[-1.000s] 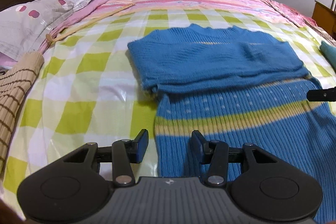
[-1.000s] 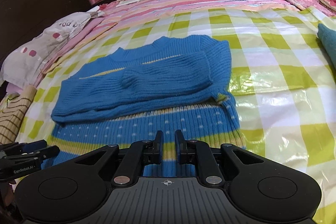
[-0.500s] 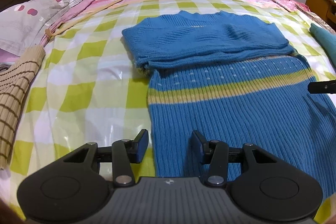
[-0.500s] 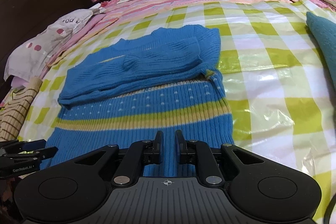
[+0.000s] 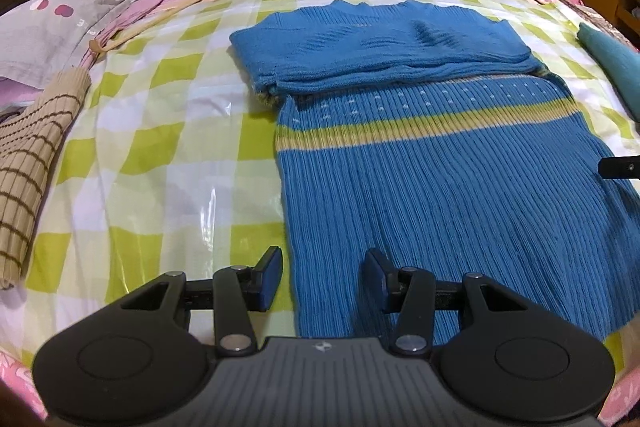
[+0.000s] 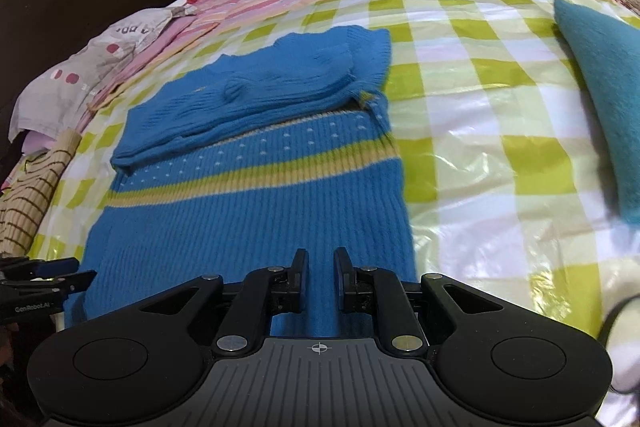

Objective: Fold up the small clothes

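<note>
Moved since the earlier frame: both grippers have drawn back toward the near hem, so the blue sweater [image 5: 440, 155] reaches lower in each view and more of its ribbed body shows.
Left fingers: the left gripper [image 5: 322, 281] stands part open over the sweater's left edge at the bottom of the left wrist view, one pad [image 5: 269, 277] over the bed sheet [image 5: 160, 187], the other over the knit; nothing is between them.
Right fingers: the right gripper [image 6: 320, 277] shows a narrow gap, empty, hovering over the lower body at bottom centre of the right wrist view (contact with the cloth cannot be told).
Step in hand: likely reaching for the hem, ahead of folding the body up over the sleeves.
Next move calls for: each pair of fingers pinching a bottom corner, with the right fingers moved out toward the right edge, then an even lift so the hem stays straight.
Sweater look: flat on the checked sheet, mid-frame; sleeves folded across the chest at the top; yellow stripe and white dots below them; ribbed, soft, prone to sag.
Nearby: a teal cloth [image 6: 600, 99] at right, a striped tan garment [image 5: 28, 179] at left.
</note>
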`<move>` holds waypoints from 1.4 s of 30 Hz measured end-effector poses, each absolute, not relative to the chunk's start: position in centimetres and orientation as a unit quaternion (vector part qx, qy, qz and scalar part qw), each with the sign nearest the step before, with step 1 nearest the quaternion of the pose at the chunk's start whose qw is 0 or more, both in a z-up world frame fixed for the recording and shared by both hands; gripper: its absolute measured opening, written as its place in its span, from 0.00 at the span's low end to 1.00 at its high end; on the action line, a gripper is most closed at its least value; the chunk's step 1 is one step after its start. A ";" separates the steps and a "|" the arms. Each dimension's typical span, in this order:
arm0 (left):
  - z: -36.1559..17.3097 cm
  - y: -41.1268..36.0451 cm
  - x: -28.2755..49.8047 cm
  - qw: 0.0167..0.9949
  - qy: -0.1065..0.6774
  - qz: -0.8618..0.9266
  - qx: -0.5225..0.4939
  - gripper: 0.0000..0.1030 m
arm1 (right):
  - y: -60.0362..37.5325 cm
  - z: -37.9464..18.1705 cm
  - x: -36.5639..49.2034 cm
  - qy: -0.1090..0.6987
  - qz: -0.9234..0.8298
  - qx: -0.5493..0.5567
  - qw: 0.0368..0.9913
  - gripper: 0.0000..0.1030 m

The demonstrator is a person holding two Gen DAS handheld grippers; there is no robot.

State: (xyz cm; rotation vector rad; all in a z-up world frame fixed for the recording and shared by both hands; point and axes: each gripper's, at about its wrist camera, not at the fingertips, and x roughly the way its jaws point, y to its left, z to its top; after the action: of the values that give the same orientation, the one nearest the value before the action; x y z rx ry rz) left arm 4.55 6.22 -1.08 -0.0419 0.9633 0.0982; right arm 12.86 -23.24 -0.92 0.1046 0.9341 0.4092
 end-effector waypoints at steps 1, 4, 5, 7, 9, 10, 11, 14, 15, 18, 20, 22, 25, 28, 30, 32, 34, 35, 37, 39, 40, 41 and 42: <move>-1.1 6.2 4.4 0.884 0.464 0.046 -0.021 0.50 | -23.5 -0.9 12.7 0.447 0.194 0.051 0.872 0.15; -1.0 6.2 3.8 0.879 0.474 0.044 -0.023 0.50 | -24.5 -0.9 12.1 0.450 0.189 0.052 0.871 0.15; -1.0 6.2 3.6 0.877 0.478 0.044 -0.023 0.50 | -24.7 -0.9 11.9 0.451 0.188 0.052 0.871 0.15; -0.9 6.1 3.3 0.872 0.487 0.046 -0.025 0.50 | -25.2 -1.0 11.6 0.453 0.187 0.051 0.870 0.15; -0.8 6.1 3.0 0.866 0.496 0.045 -0.031 0.50 | -25.6 -1.0 11.3 0.455 0.186 0.049 0.870 0.16; -0.7 6.1 2.8 0.864 0.500 0.047 -0.033 0.50 | -25.8 -1.0 11.1 0.456 0.186 0.050 0.869 0.17; -0.7 6.2 2.6 0.862 0.504 0.046 -0.036 0.50 | -26.0 -1.0 11.0 0.457 0.188 0.051 0.868 0.18; -0.6 6.3 2.1 0.857 0.511 0.045 -0.044 0.51 | -26.3 -1.1 10.6 0.464 0.194 0.050 0.863 0.19; -0.6 6.3 2.0 0.856 0.513 0.043 -0.046 0.51 | -26.4 -1.1 10.5 0.465 0.196 0.047 0.862 0.19; -0.7 6.0 1.8 0.853 0.518 0.040 -0.044 0.51 | -26.5 -1.1 9.9 0.468 0.202 0.040 0.859 0.20; -0.8 5.8 1.9 0.852 0.520 0.037 -0.040 0.52 | -26.8 -1.1 9.6 0.469 0.201 0.041 0.859 0.20; -0.8 5.8 2.0 0.851 0.523 0.036 -0.038 0.54 | -27.1 -0.9 9.3 0.469 0.199 0.043 0.860 0.20; -0.9 5.8 2.0 0.848 0.527 0.035 -0.040 0.55 | -27.4 -0.8 9.1 0.468 0.199 0.045 0.860 0.21; -0.9 5.9 1.9 0.846 0.531 0.032 -0.046 0.55 | -27.6 -0.7 9.0 0.468 0.200 0.044 0.860 0.21; -0.9 6.0 1.9 0.843 0.534 0.030 -0.050 0.55 | -27.8 -0.5 8.8 0.467 0.198 0.042 0.861 0.21; -0.9 5.9 1.8 0.843 0.535 0.028 -0.053 0.55 | -28.1 -0.3 8.7 0.466 0.196 0.042 0.862 0.24; -0.9 6.0 1.9 0.841 0.537 0.025 -0.061 0.55 | -28.3 -0.4 8.6 0.467 0.196 0.041 0.861 0.27; -0.9 6.1 1.9 0.841 0.537 0.025 -0.065 0.55 | -28.3 -0.6 8.7 0.469 0.195 0.038 0.861 0.27; -0.9 6.1 1.9 0.840 0.537 0.026 -0.070 0.54 | -28.4 -0.9 8.9 0.473 0.192 0.036 0.859 0.27; -0.9 6.2 1.9 0.841 0.536 0.025 -0.072 0.54 | -28.4 -1.3 9.1 0.479 0.193 0.041 0.855 0.29; -0.9 6.2 1.9 0.841 0.536 0.025 -0.072 0.54 | -28.4 -1.4 9.1 0.479 0.195 0.042 0.855 0.29; -0.9 6.2 1.9 0.841 0.536 0.025 -0.073 0.54 | -28.4 -1.3 9.1 0.479 0.198 0.044 0.854 0.30; -0.9 6.1 1.9 0.840 0.537 0.025 -0.074 0.54 | -28.5 -1.3 9.1 0.480 0.200 0.047 0.853 0.30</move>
State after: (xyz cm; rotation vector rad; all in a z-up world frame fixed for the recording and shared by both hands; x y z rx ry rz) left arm 1.92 6.15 -0.85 -0.1556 1.1343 0.0524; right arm 9.11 -28.50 -1.32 0.0982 1.0107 0.4214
